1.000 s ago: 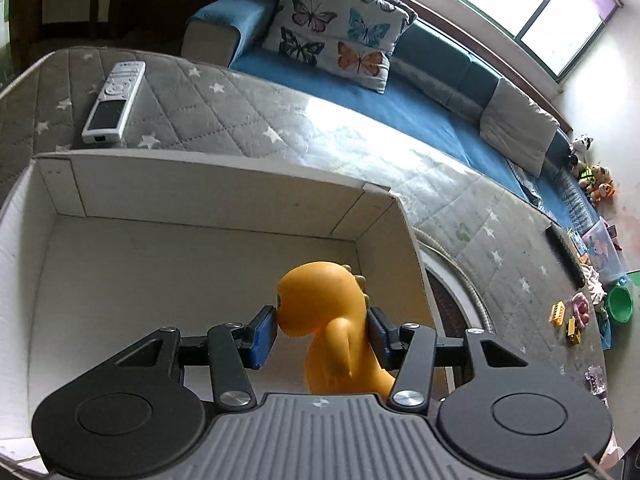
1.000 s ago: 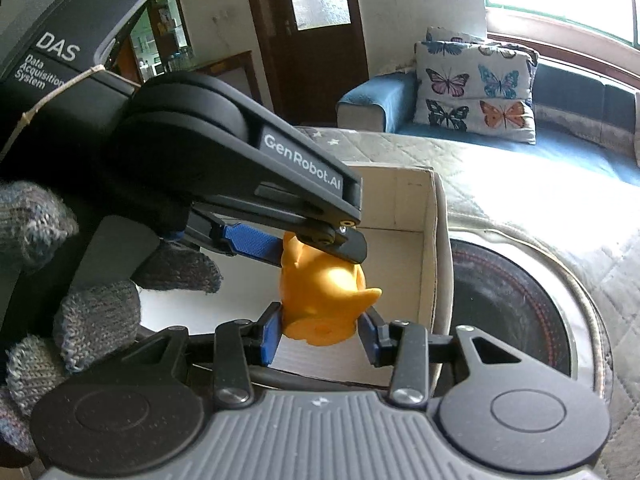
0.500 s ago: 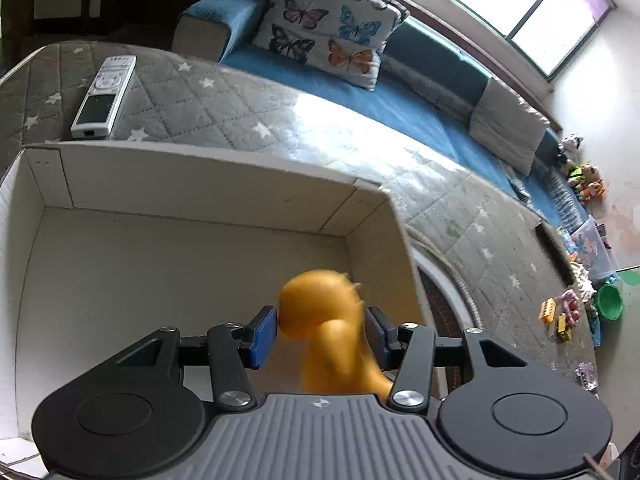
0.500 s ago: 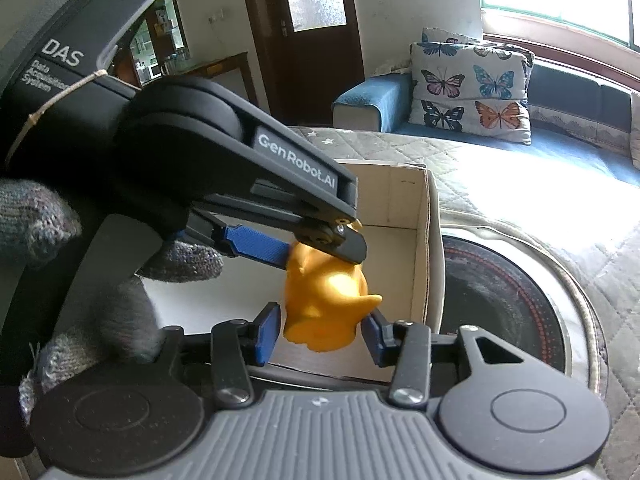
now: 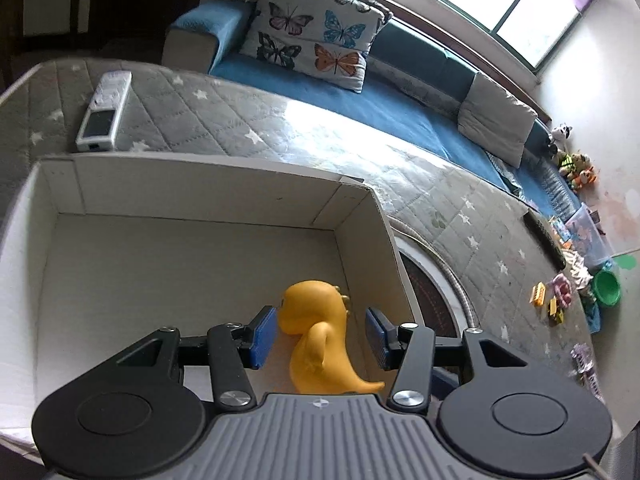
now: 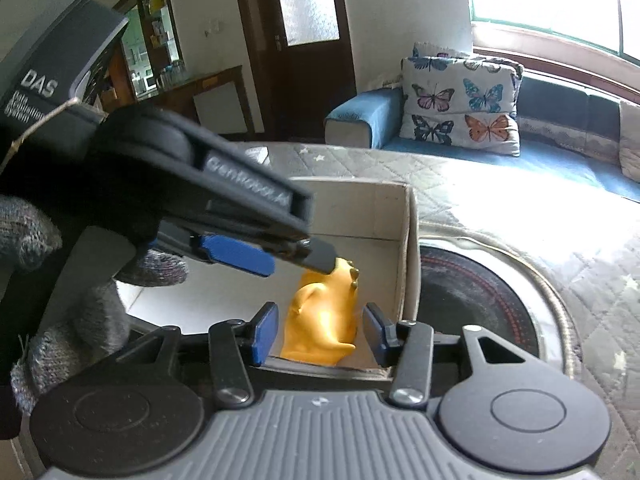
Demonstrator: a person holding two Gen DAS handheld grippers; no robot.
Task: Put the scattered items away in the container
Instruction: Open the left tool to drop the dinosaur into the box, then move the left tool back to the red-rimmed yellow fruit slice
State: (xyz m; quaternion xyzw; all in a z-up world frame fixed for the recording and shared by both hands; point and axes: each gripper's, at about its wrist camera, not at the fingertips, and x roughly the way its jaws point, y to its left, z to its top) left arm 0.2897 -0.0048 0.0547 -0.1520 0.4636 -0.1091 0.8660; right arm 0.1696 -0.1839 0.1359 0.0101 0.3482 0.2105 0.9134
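An orange toy dinosaur (image 5: 320, 336) lies on the floor of the white cardboard box (image 5: 192, 184), near its right wall. My left gripper (image 5: 320, 336) is open above it, blue pads apart from the toy on both sides. In the right wrist view the toy (image 6: 324, 320) lies inside the box (image 6: 384, 208). My right gripper (image 6: 318, 334) is open at the box's near rim, not touching the toy. The left gripper (image 6: 272, 256) hangs over the box at upper left.
A white remote (image 5: 104, 112) lies on the grey quilted cover beyond the box. A round dark disc (image 6: 472, 304) sits right of the box. Small toys (image 5: 552, 304) lie at the far right. A blue sofa with butterfly cushions (image 5: 316, 44) is behind.
Both grippers held the orange dinosaur over the box. Both have opened and the toy has dropped to the box floor and tipped over.
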